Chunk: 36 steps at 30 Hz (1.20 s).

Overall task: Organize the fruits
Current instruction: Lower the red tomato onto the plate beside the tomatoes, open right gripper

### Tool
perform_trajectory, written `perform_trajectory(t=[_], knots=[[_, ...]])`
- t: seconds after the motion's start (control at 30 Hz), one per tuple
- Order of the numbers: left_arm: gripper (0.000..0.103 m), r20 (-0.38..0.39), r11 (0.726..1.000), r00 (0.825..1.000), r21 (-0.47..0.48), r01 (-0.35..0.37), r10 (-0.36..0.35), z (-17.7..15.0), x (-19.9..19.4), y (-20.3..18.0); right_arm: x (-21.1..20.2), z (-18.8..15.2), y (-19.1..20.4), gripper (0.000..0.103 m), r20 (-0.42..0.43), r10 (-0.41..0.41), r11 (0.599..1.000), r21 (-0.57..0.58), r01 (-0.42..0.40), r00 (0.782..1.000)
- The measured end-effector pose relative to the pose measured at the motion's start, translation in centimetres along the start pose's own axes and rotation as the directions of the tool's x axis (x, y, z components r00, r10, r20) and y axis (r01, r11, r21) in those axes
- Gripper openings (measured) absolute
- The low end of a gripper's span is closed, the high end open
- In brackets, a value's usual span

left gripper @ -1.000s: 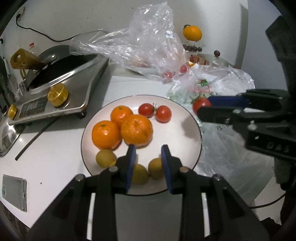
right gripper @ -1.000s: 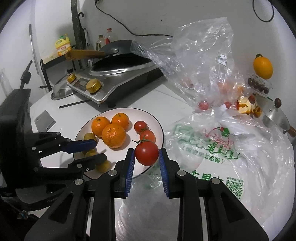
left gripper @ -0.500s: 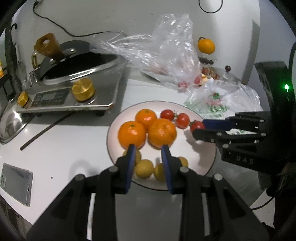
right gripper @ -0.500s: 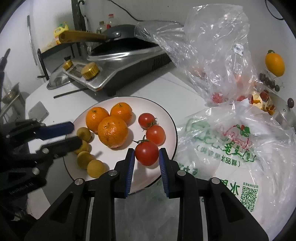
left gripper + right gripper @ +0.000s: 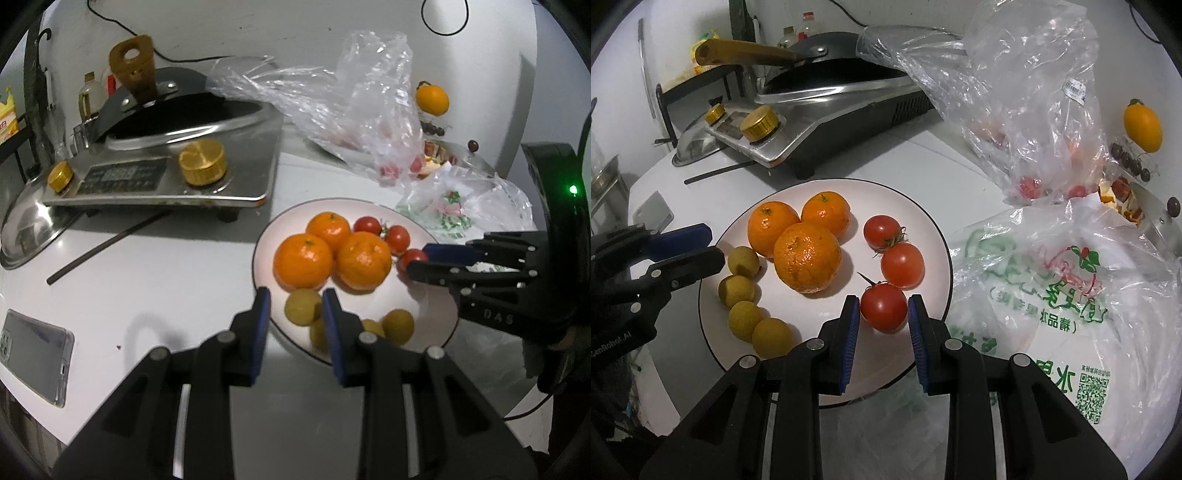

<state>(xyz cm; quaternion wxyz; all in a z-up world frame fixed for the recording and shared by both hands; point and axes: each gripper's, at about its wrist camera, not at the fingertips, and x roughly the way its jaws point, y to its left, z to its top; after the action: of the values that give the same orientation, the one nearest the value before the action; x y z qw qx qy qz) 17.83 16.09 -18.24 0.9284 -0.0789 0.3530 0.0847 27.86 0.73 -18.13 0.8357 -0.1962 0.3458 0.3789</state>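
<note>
At lower centre of the right wrist view, right claw (image 5: 880,317) straddled third tomato (image 5: 883,307) on plate (image 5: 934,229), jaws apparently loosened, grouping tomatoes; left claw (image 5: 295,314) hovered open, empty.

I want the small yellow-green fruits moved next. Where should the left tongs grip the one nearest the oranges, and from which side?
Grip that small fruit across its round middle, coming from the plate's near edge, since the oranges crowd its far side.
</note>
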Motion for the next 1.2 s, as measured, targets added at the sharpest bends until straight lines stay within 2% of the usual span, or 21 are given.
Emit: perform_trajectory(t=[0.23, 0.47, 1.2], knots=[[0.03, 0.0, 1.0, 1.0, -0.002, -0.002, 0.002, -0.1, -0.1, 0.2, -0.1, 0.1, -0.1, 0.03, 0.01, -0.022, 1.0, 0.008, 0.022, 1.0], [0.03, 0.003, 1.0, 1.0, 0.0, -0.005, 0.005, -0.3, -0.5, 0.2, -0.6, 0.0, 0.1, 0.039, 0.021, -0.02, 1.0, 0.007, 0.02, 1.0], [0.031, 0.055, 0.998, 0.998, 0.059, -0.002, -0.002, -1.0, -4.9, -2.6, -5.6, -1.6, 0.9, 0.039, 0.088, -0.053, 0.999, 0.018, 0.051, 0.995]])
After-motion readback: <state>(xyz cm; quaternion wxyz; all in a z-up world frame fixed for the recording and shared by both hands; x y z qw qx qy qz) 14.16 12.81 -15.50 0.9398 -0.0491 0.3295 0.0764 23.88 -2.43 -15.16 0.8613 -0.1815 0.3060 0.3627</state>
